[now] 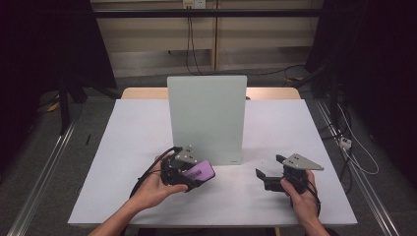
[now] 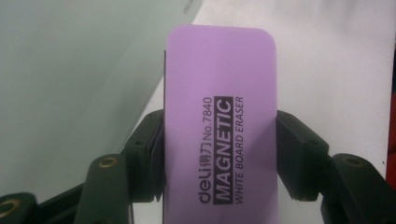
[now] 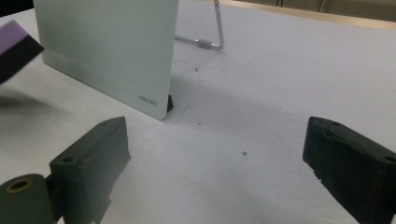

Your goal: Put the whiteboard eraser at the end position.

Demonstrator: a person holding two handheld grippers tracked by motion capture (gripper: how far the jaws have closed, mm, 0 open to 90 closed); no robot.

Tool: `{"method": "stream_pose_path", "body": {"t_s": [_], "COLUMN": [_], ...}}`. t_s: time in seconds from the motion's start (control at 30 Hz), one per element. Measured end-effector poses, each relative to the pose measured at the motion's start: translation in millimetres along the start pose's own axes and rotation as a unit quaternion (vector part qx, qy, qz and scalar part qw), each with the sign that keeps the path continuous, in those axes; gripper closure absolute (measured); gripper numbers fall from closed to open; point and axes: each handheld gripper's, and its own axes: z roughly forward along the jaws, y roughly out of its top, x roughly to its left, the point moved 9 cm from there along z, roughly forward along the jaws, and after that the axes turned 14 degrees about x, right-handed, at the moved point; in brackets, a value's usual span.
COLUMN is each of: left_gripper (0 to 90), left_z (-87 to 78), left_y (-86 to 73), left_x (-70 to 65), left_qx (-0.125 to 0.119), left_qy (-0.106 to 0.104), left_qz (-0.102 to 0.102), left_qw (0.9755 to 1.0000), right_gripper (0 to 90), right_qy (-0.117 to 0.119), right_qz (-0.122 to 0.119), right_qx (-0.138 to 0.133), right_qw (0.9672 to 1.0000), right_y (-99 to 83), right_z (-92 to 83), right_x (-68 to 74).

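The eraser [image 1: 200, 171], a purple whiteboard eraser, sits clamped in the left gripper [image 1: 189, 172] at the near left of the table [image 1: 275, 123], just in front of the lower edge of the upright whiteboard [image 1: 206, 118]. In the high view the left hand [image 1: 155, 189] holds that gripper low over the table, with the eraser's free end pointing right and toward the board. That judged aim suits a wipe along the board's face. The right gripper [image 1: 268, 174] rests at the near right, well apart from the board, with its jaws spread and nothing between them. It looks parked there to leave the board's front free for the other hand.

In the left gripper view the eraser [image 2: 219, 126] stands lengthwise between the two black jaws, which press on its long sides near the middle. Gripping it by the sides keeps the purple back with its printed label toward the camera and, by judgement, the wiping face turned away. The pale green board [image 2: 70, 79] fills the left of this view, close beside the eraser, though contact cannot be told.

In the right gripper view the jaws stand wide apart over bare table. The board [image 3: 107, 46] stands at the far left on a small black foot [image 3: 170, 102], propped from behind by a wire stand [image 3: 217, 32]. That prop explains how it stays upright under a wipe. A corner of the eraser [image 3: 16, 44] shows at the left edge, off the table, just in front of the board.
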Motion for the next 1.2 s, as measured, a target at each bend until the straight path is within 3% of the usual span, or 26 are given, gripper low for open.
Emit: {"method": "stream_pose_path", "body": {"t_s": [0.27,0.33,0.47,0.87,1.2], "left_gripper": [40.8,40.8,40.8,40.6,40.7], "left_z": [10.8,12.1,18.3,33.0,41.0], "left_y": [4.1,4.4,9.6,10.9,9.9], "left_x": [-6.1,-8.4,-16.2,-18.5,-17.6], "left_qx": [0.003,0.015,0.01,0.022,0.019], "left_qy": [-0.011,-0.003,-0.015,-0.018,-0.018], "left_qz": [0.0,0.004,0.012,0.021,0.012], "left_qw": [0.9999,0.9999,0.9998,0.9994,0.9996], "right_gripper": [7.4,7.4,7.4,7.4,7.4], "right_qy": [0.005,0.005,0.005,0.003,0.001], "right_qz": [-0.002,-0.006,-0.005,-0.008,-0.006], "right_qx": [-0.001,-0.001,0.001,0.003,0.005], "right_qw": [1.0,1.0,1.0,1.0,1.0], "right_y": [2.5,3.3,3.6,2.6,1.4], "right_z": [2.5,3.2,4.1,3.6,3.1], "right_x": [0.4,1.2,2.8,3.9,2.8]}}
